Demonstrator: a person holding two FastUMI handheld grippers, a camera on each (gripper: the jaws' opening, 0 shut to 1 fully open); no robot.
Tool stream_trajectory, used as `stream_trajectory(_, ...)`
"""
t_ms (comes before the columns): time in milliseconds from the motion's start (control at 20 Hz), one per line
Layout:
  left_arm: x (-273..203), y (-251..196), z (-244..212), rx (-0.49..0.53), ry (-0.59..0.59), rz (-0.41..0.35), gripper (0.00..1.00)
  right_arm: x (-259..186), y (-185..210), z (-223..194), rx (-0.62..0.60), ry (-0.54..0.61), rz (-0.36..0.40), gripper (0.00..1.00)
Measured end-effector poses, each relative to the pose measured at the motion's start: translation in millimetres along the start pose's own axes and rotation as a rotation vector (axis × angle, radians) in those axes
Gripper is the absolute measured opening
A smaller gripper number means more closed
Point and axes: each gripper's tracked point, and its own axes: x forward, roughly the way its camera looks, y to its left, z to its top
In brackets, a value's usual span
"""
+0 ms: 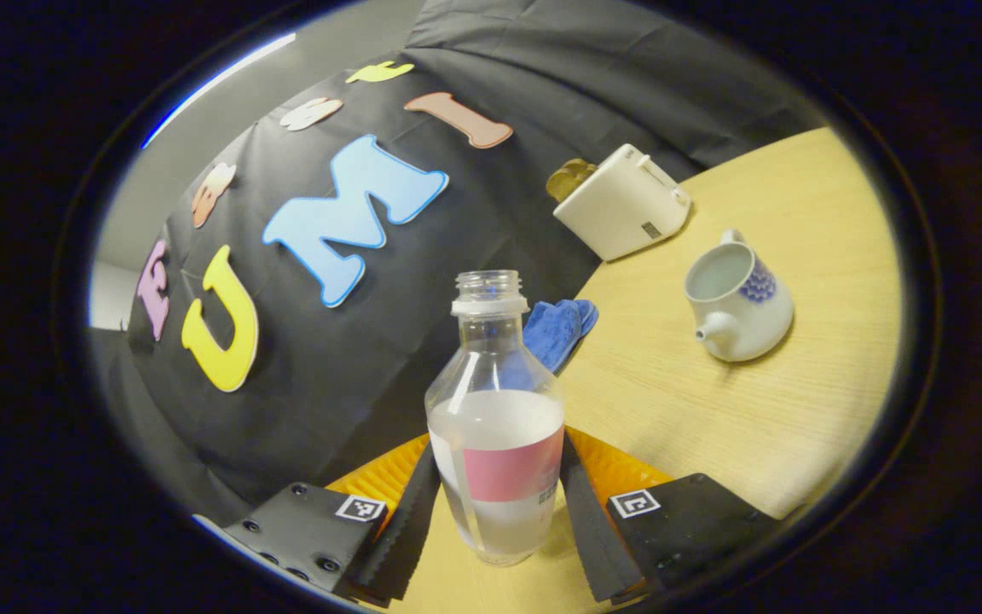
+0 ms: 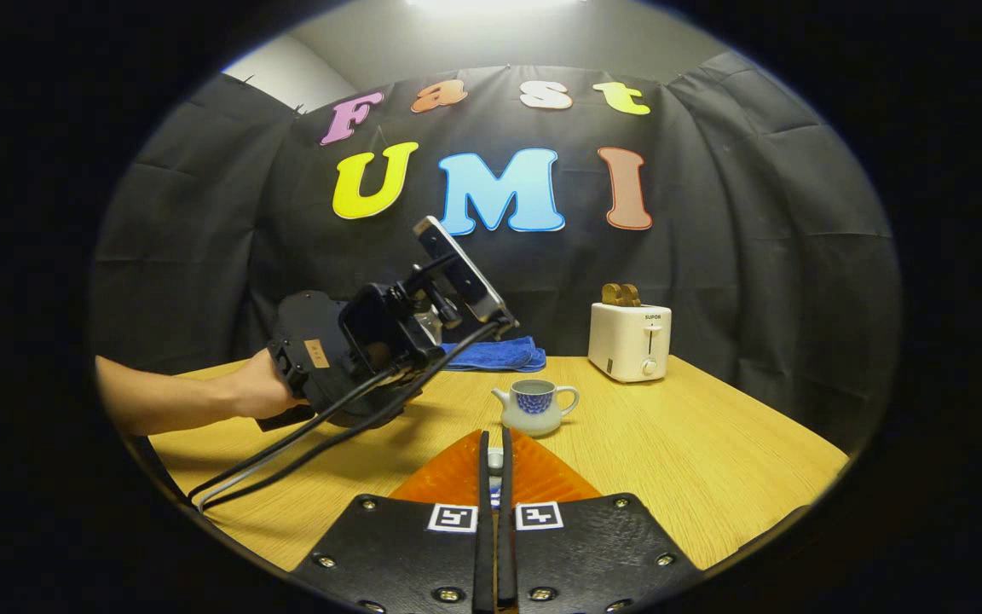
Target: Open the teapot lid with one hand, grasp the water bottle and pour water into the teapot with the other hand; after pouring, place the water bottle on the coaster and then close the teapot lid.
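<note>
Both tongs [image 1: 495,503] around tilted bottle [image 1: 495,409]

A recording booth staged as a kitchen: black cloth wall [image 2: 201,213], light wooden table [image 2: 696,452], white toaster [image 2: 629,341].

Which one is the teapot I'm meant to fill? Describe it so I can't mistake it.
Start at the round wooden table and find the white toaster at its back edge. The teapot sits just in front of it, nearer the middle. It is small, white and squat, with a blue pattern, a short spout and a handle, and its top is open, unlike the tall clear water bottle.
</note>
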Motion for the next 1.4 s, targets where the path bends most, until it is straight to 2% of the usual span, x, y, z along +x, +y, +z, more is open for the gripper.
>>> stream_trajectory(300,10,-23,12,0.165,0.006,-0.048,0.86,-10,-4,-3,-0.014,0.003,-0.018,0.02)
stream_trajectory(700,20,-39,29,0.399,0.0,-0.067,0.86,-16,-16,-13,-0.009,0.025,-0.048,0.02)
stream_trajectory(1100,31,-51,41,0.584,0.001,-0.08,0.85,-13,-19,-16,-0.002,0.03,-0.049,0.02)
stream_trajectory(1250,30,-53,43,0.645,0.013,-0.101,0.85,-13,-14,-16,-0.01,0.033,-0.028,0.02)
stream_trajectory(1400,31,-54,46,0.693,0.013,-0.106,0.85,-16,-20,-9,-0.009,0.008,-0.046,0.02)
